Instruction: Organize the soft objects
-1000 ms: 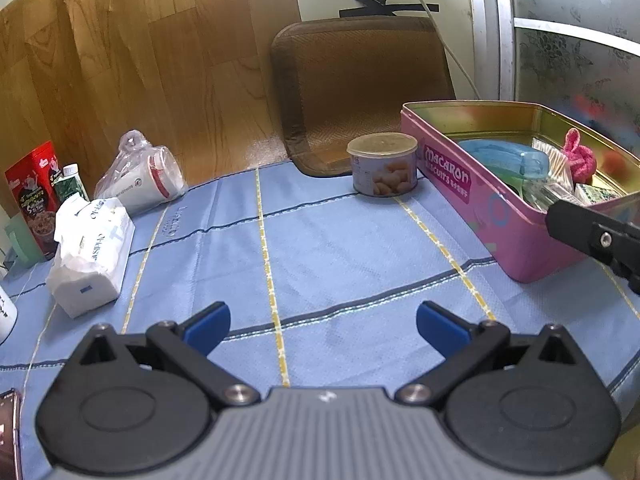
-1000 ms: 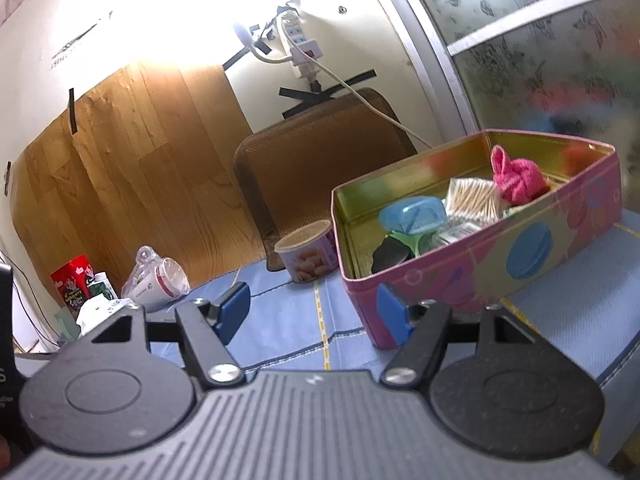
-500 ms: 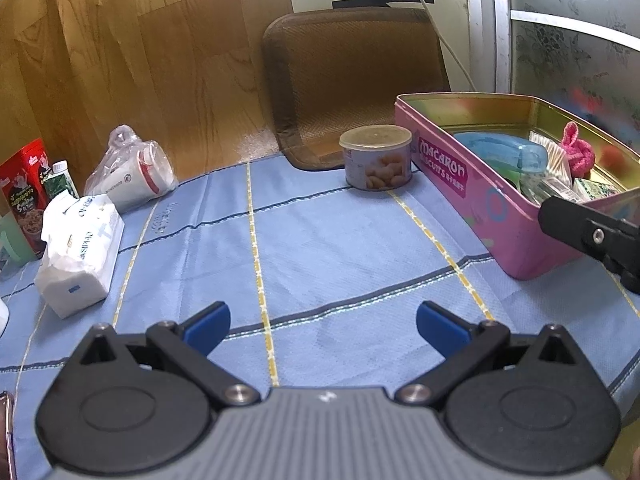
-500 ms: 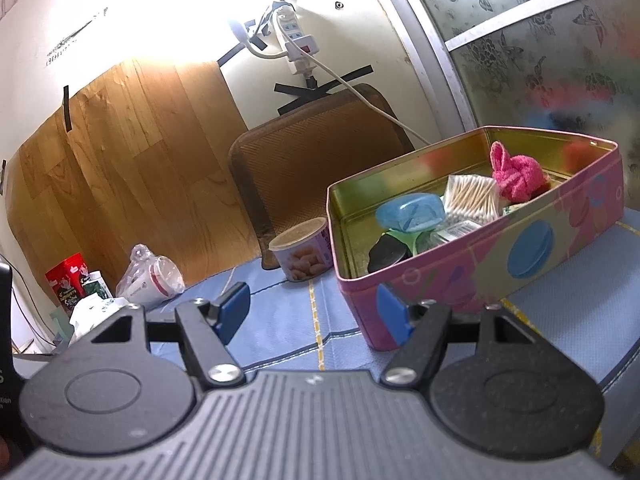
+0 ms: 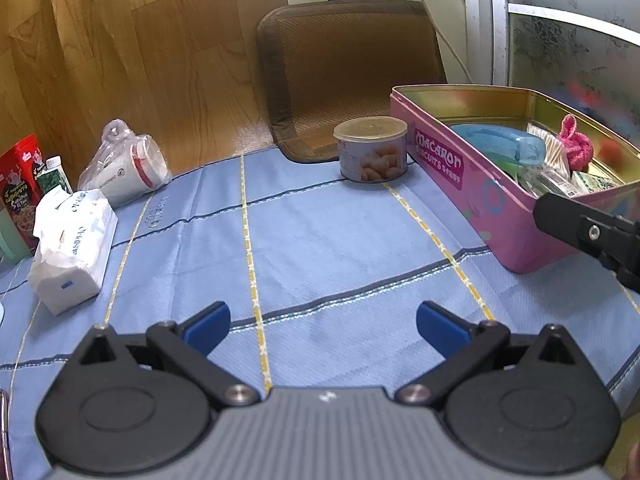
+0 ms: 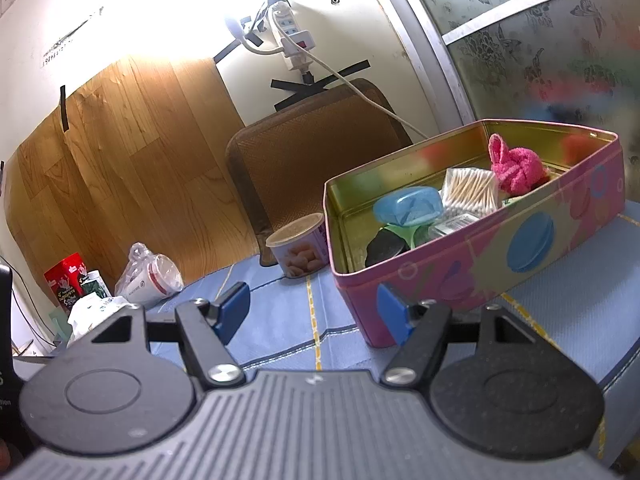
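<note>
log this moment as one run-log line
left hand-held gripper open, empty | right hand-held gripper open, empty | pink cloth in tin

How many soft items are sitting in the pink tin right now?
1 that shows: a pink fuzzy cloth at the far end of the tin, beside the cotton swabs. The blue case and other contents could hide more.

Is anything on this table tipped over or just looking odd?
Yes: the white paper cup in a clear plastic bag lies tipped on its side on the blue cloth, beside the rumpled white tissue pack. Nothing looks spilled.
</note>
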Tool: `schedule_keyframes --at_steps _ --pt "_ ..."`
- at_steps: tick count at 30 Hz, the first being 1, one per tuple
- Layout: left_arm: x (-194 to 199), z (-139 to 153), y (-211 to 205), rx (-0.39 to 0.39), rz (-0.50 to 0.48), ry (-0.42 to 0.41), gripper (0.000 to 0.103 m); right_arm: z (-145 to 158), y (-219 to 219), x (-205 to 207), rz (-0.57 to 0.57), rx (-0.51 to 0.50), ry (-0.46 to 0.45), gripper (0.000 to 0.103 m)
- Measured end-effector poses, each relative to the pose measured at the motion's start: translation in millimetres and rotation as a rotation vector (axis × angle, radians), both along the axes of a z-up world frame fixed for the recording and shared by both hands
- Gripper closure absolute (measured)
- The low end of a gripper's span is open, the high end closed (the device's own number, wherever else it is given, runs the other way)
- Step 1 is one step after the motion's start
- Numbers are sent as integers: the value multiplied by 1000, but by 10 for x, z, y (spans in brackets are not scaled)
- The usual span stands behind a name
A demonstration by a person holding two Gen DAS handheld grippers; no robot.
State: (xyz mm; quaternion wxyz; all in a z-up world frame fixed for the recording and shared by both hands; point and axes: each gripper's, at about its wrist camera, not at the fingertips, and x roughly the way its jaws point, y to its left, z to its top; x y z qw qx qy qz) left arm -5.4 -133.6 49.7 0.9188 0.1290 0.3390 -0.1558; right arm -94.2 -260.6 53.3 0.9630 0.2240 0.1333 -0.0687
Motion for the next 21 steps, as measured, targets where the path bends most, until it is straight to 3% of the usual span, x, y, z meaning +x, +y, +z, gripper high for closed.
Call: schedule_keyframes --at_steps 21 --pt "-32 -10 -27 2 -11 -1 0 -14 -13 -16 -1 5 -2 30"
